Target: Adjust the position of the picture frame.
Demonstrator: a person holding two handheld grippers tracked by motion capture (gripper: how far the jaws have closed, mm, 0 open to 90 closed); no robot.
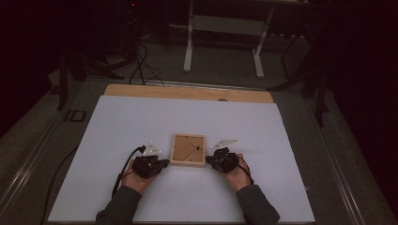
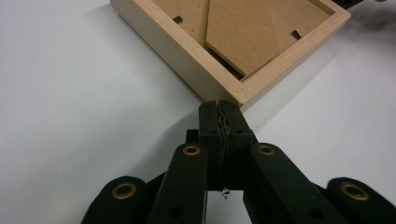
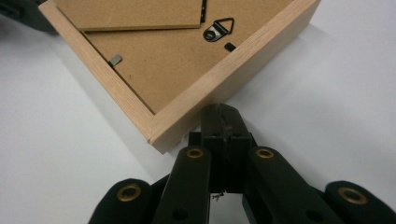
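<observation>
- Picture frame (image 1: 188,150), pale wood, square, fibreboard back up; lies near desk's (image 1: 117,122) front edge, centre.
- Left gripper (image 2: 219,108) and right gripper (image 3: 220,114): jaws clenched empty, tips against frame's near corners.
- Desk matte white; room dark.

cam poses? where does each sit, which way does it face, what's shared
High view: above the person's side, facing forward and down at the table; forearms, hands, left tool and right tool show.
Left gripper view: on the left tool, along its shut jaws at a frame corner.
Right gripper view: on the right tool, jaws shut, against the frame's edge.
Shared: the face-down frame.
</observation>
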